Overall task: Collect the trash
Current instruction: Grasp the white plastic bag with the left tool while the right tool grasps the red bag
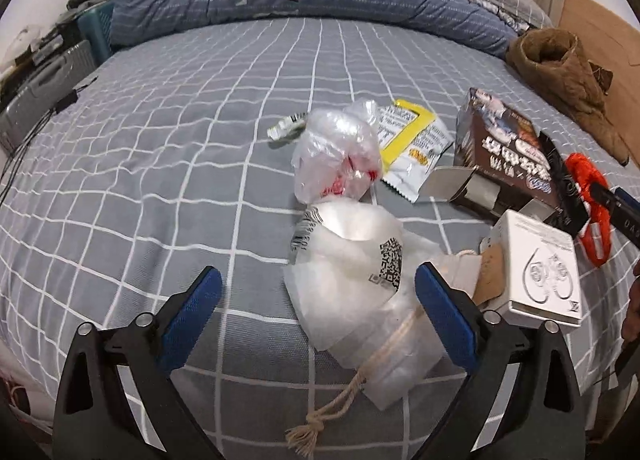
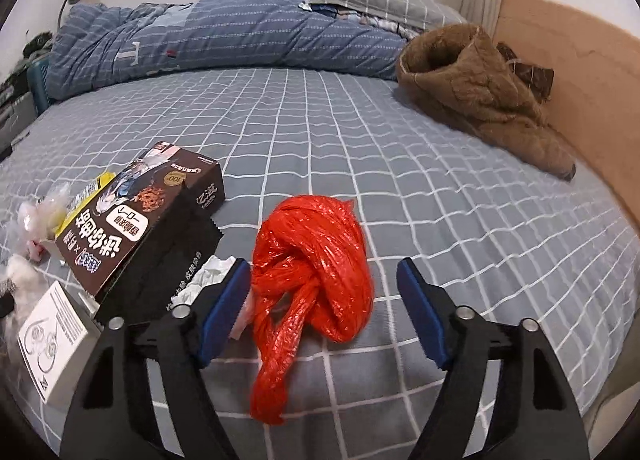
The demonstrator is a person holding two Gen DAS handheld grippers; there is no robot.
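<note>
Trash lies clustered on the grey checked bed sheet [image 1: 168,147], near the front edge, so both claws can reach it w/o stretching.

Left gripper [image 1: 318,284] is wide open, holding nothing; its 2 blue pads straddle a white plastic bag [image 1: 352,280] w/ a QR label, the right pad about touching it, probably lined up for a pinch. A string [image 1: 360,376] trails under the bag toward the camera.

Right gripper [image 2: 323,274] is partly open, also empty; the knotted red bag [image 2: 316,256] sits between the pads, left pad just beside it, right pad apart.

Brown box [image 2: 140,215], white box [image 2: 52,336] & yellow packet [image 1: 416,147] lie just beside these, untouched. Knot looks like the easiest grab point.
</note>
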